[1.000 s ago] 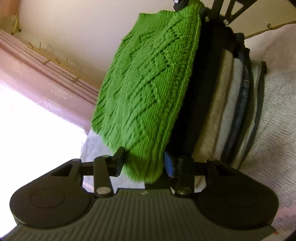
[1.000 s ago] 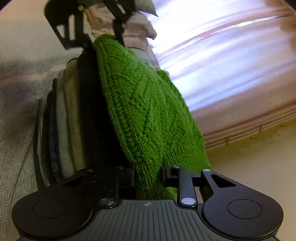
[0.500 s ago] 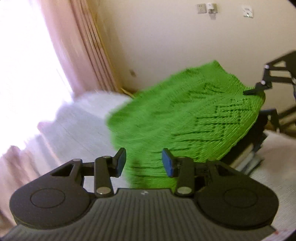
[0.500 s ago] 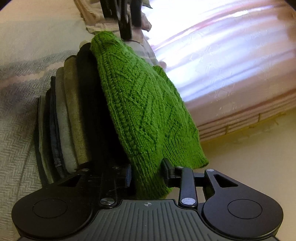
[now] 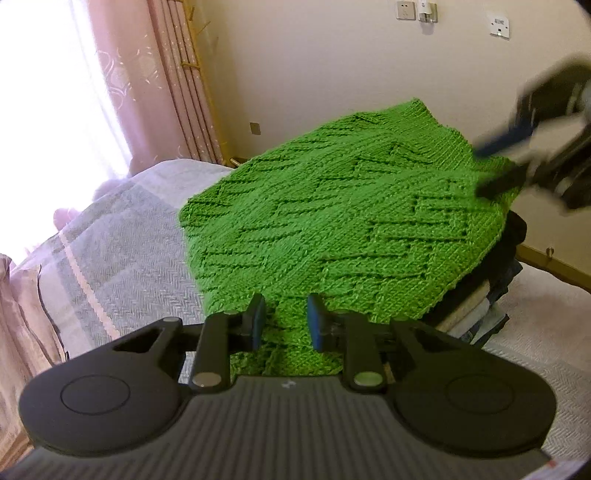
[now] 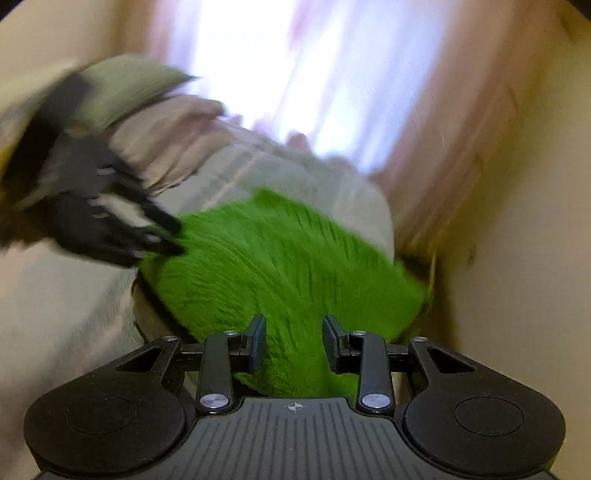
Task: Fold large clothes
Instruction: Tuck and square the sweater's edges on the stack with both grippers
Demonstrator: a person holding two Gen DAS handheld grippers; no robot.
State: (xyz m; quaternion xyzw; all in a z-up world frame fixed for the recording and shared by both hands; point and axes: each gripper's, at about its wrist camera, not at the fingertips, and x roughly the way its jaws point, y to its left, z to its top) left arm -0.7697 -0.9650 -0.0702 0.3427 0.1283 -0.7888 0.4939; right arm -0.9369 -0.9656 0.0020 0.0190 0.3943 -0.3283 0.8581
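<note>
The green sweater [image 5: 343,225] lies folded on top of a stack of clothes [image 5: 480,302] at centre frame, on the bed [image 5: 110,251]. The left gripper [image 5: 283,321] sits at its near edge, jaws apart with knit showing between them, not clamped. In the right wrist view (badly blurred) the right gripper [image 6: 293,341] also has its jaws apart over the sweater. Pink curtains [image 5: 162,81] fill the upper left, a cream wall [image 5: 332,62] with sockets [image 5: 498,24] the upper right.
</note>
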